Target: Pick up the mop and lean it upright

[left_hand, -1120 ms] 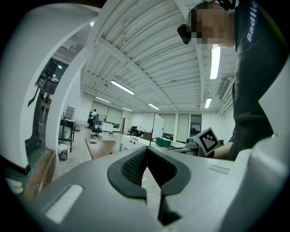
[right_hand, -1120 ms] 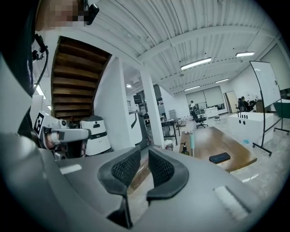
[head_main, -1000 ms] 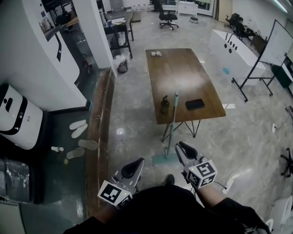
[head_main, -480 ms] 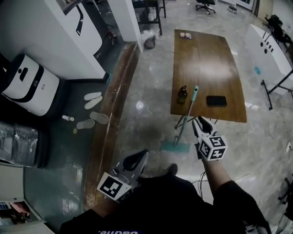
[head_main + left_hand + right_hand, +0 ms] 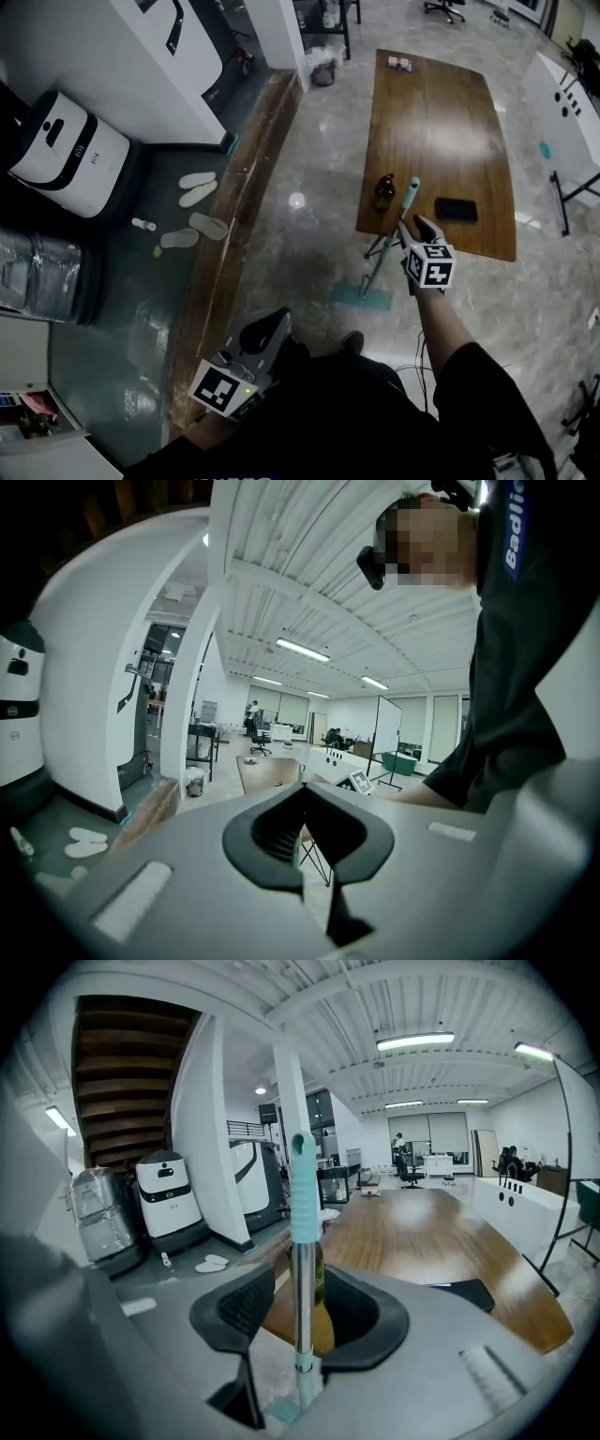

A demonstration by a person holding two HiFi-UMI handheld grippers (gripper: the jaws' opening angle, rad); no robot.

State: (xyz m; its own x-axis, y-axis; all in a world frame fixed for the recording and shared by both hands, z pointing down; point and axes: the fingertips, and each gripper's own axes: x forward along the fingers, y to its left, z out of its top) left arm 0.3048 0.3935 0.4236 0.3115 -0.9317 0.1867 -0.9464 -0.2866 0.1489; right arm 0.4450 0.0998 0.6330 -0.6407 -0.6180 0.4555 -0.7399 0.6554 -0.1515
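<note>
right gripper view has the long mop with silver pole and teal grip (image 5: 302, 1213) standing upright between the pads of the right gripper (image 5: 302, 1299). its jaws have just been opening, and gaps show on both sides of the pole. from the head view the mop's flat teal head sits on the grey floor (image 5: 300, 253), and the grip seems to lean on the brown wooden table (image 5: 441, 122) beside a brown glass bottle (image 5: 384, 192). the left gripper (image 5: 300, 803) hangs well apart, jaws together, empty.

Left claw (image 5: 302, 794): jaws together, nothing between; wooden table (image 5: 265, 772) ahead, slippers (image 5: 84, 842) left.
</note>
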